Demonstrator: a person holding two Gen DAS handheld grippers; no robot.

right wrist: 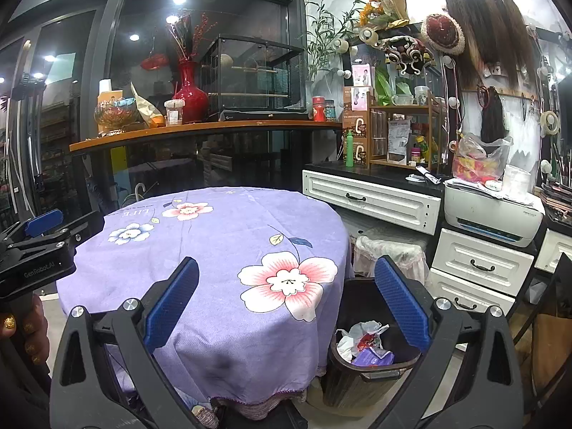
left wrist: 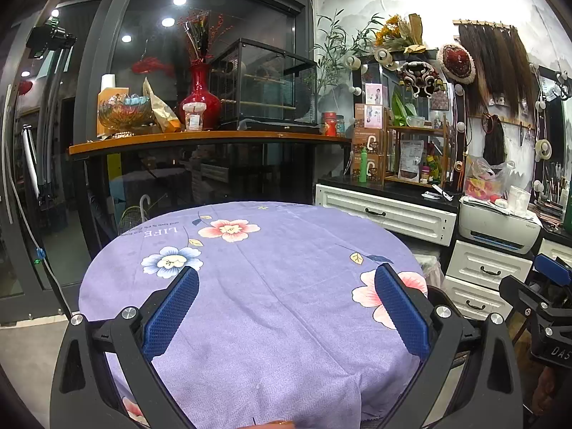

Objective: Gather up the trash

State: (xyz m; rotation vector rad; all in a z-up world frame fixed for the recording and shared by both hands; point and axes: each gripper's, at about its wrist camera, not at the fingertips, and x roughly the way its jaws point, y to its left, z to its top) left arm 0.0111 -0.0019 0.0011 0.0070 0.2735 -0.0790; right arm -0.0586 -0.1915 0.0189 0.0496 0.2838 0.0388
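Right wrist view: the right gripper (right wrist: 286,296) hangs released, jaws wide, over the edge of a tabletop (right wrist: 221,236) draped in lilac floral cloth. Crumpled trash (right wrist: 361,343) lies in the dark wastebasket (right wrist: 357,382) just beside it. The left gripper (left wrist: 286,300) hovers released above the cloth.

Lilac cloth (right wrist: 221,250) with pink and blue flowers; blue claw pads (right wrist: 171,304); dark brown bin (right wrist: 357,382); red vase (right wrist: 189,93).

The left wrist view looks down along its fingers, close over the table (left wrist: 271,286). The right wrist view sits further right, over the bin (right wrist: 368,364). Both share the table and shelf (left wrist: 200,137).
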